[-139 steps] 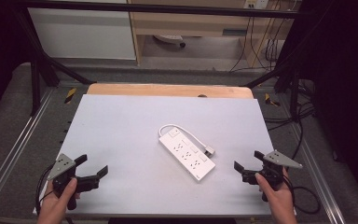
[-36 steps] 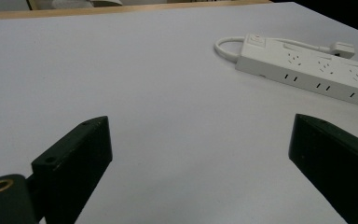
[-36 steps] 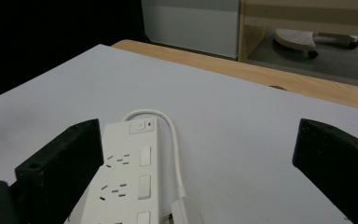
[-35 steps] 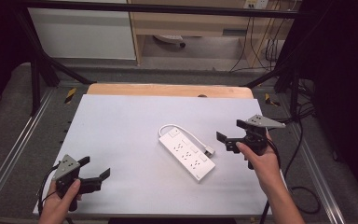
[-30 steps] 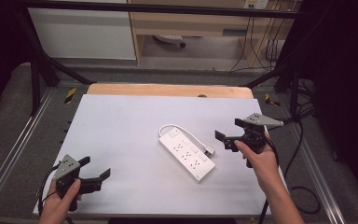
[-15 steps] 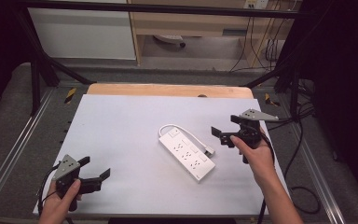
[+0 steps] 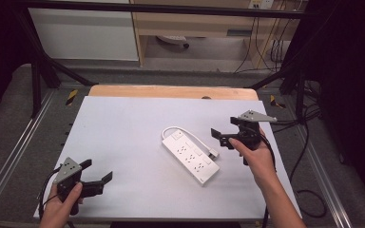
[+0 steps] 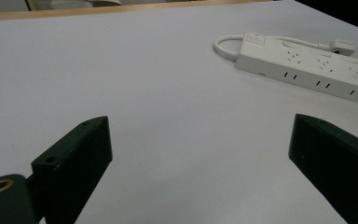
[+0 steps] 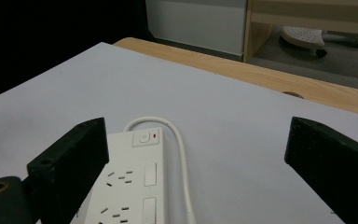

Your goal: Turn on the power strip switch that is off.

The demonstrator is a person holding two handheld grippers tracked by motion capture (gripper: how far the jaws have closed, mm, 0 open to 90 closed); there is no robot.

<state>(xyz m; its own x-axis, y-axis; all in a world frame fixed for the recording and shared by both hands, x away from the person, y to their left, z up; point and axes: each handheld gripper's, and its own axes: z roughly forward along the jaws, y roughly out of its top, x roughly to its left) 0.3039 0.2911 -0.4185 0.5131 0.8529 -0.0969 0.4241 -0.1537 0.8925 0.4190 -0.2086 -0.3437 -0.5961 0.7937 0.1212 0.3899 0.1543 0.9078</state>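
High view: one power strip [image 7: 190, 155], two tools.

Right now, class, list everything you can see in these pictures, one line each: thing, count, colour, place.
Power strip: one, white, middle of the table, lying at a slant.
Cord: one, white, loops from the strip's far end and runs along its right side.
Plug: one, white, beside the strip's right side, near the right gripper.
Table: one, pale grey top with a wooden far edge.
Left gripper: one, black, near left corner, fingers apart, holding nothing.
Right gripper: one, black, right of the strip, fingers apart, holding nothing.
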